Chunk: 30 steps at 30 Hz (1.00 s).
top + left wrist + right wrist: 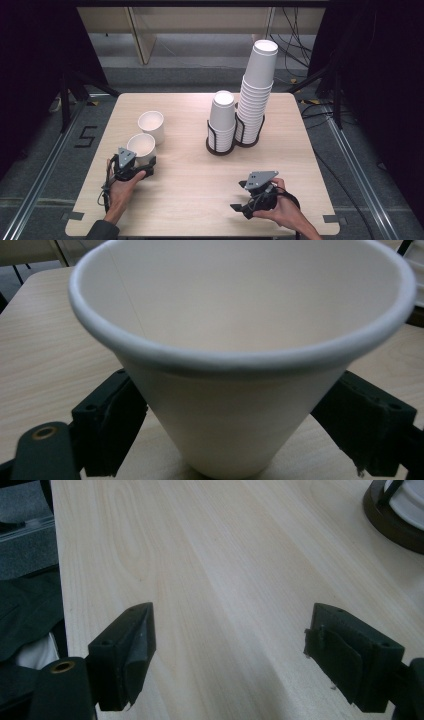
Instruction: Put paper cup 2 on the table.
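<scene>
A white paper cup [240, 390] stands upright on the wooden table [200, 170], near its left front. My left gripper [144, 164] is shut on this cup [141, 145]: in the left gripper view both black pads press on the cup's lower wall from either side. A second white cup [151, 125] stands upright just behind it, apart from it. My right gripper [239, 196] rests low at the front right, jaws wide open. In the right gripper view, bare wood lies between its fingers [125, 650].
Two stacks of upside-down white cups stand in dark wire holders at the back middle: a short stack [222, 120] and a tall, leaning stack [256, 90]. The rim of one holder's base [395, 520] appears at the top right of the right gripper view.
</scene>
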Motion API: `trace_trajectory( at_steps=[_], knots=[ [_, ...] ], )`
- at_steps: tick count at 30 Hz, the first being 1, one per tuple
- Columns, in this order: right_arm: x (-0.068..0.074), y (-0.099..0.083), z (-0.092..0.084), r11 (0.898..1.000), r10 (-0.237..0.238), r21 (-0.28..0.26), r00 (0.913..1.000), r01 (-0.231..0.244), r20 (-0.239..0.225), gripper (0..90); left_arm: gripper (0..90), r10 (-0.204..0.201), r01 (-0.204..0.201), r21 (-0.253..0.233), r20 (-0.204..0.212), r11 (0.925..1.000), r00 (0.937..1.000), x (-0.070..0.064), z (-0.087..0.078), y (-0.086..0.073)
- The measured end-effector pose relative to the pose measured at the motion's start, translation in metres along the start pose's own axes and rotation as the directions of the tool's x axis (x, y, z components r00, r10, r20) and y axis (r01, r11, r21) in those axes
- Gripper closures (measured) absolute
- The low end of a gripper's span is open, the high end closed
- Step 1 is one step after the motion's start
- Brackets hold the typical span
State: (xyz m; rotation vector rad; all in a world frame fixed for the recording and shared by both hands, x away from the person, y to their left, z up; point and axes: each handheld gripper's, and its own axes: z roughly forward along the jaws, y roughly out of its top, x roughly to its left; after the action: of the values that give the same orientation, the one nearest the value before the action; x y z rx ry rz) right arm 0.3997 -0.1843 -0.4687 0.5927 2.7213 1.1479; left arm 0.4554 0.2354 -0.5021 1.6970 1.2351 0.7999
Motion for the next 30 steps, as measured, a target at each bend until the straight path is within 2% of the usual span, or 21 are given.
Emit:
trace_trajectory(
  at_steps=[8,9,13,17,20,25,28,29,30],
  knots=[
    [0.000,-0.001,-0.001,1.000,0.006,0.004,1.0000,-0.006,-0.001,20.6,14.1,-0.002,0.002,0.017,0.006,0.9999,1.0000,-0.003,-0.009,-0.002],
    [0.000,-0.001,-0.001,1.000,-0.006,0.003,0.9999,0.006,0.010,20.5,14.1,-0.001,0.001,0.017,0.004,0.9998,1.0000,-0.003,-0.011,-0.001],
    [0.000,-0.002,-0.001,1.000,-0.001,0.003,1.0000,0.001,-0.002,20.5,14.2,-0.005,0.005,0.023,0.005,0.9997,1.0000,-0.004,-0.016,-0.003],
    [0.000,-0.002,-0.002,1.000,0.002,0.000,1.0000,-0.002,0.005,20.5,14.2,-0.019,0.018,0.021,0.039,0.9996,0.9991,-0.005,-0.024,-0.006],
    [0.000,-0.003,-0.002,1.000,0.003,0.000,1.0000,-0.003,0.002,20.5,14.2,-0.017,0.016,0.015,0.040,0.9998,0.9991,-0.007,-0.031,-0.008],
    [0.000,-0.004,-0.003,1.000,0.015,-0.002,0.9998,-0.015,0.012,20.4,14.2,-0.014,0.013,0.024,0.039,0.9996,0.9991,-0.016,-0.042,-0.012],
    [0.001,-0.004,-0.004,1.000,0.024,0.000,0.9996,-0.024,0.013,20.4,14.2,-0.003,0.001,0.034,0.061,0.9994,0.9981,-0.023,-0.047,-0.014],
    [0.001,-0.004,-0.003,1.000,0.016,0.000,0.9998,-0.016,0.008,20.4,14.2,0.000,-0.002,0.026,0.080,0.9997,0.9968,-0.025,-0.049,-0.014],
    [0.000,-0.004,-0.004,1.000,0.004,-0.001,0.9999,-0.004,0.013,20.4,14.2,0.000,-0.003,0.032,0.081,0.9995,0.9968,-0.028,-0.052,-0.014]
  ],
)
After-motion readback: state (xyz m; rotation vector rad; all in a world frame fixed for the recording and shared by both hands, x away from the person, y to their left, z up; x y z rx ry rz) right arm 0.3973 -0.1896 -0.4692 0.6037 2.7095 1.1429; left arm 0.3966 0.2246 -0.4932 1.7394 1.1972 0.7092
